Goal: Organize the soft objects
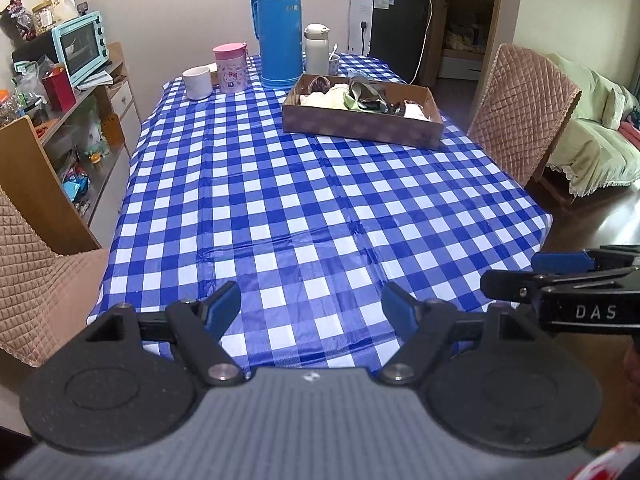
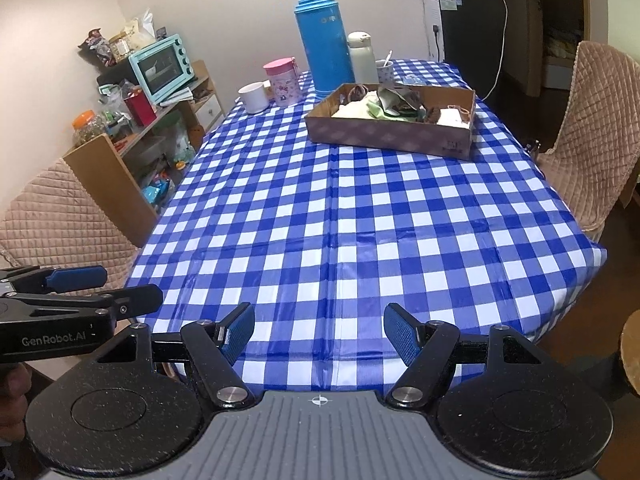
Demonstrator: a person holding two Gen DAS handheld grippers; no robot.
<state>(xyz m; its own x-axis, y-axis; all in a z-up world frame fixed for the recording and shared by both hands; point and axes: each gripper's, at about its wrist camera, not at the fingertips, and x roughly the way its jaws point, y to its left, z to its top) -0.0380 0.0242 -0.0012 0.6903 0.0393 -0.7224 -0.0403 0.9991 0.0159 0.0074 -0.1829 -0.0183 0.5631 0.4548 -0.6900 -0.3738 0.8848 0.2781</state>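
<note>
A shallow cardboard box (image 1: 360, 122) (image 2: 384, 132) stands far back on the blue-and-white checked table (image 1: 304, 200) (image 2: 360, 216). It holds a heap of soft items (image 1: 352, 96) (image 2: 384, 106) in cream, green and dark cloth. My left gripper (image 1: 311, 308) is open and empty over the near table edge, far from the box. My right gripper (image 2: 319, 330) is open and empty, also at the near edge. Each gripper shows from the side in the other's view: the right one (image 1: 560, 276), the left one (image 2: 80, 292).
Behind the box stand a blue thermos (image 1: 279, 28) (image 2: 323, 38), a white flask (image 1: 317, 48), a pink cup (image 1: 230, 68) and a white mug (image 1: 197, 82). Quilted chairs stand at left (image 1: 36, 280) and right (image 1: 520, 112). A cluttered shelf with a teal oven (image 1: 80, 46) is at left.
</note>
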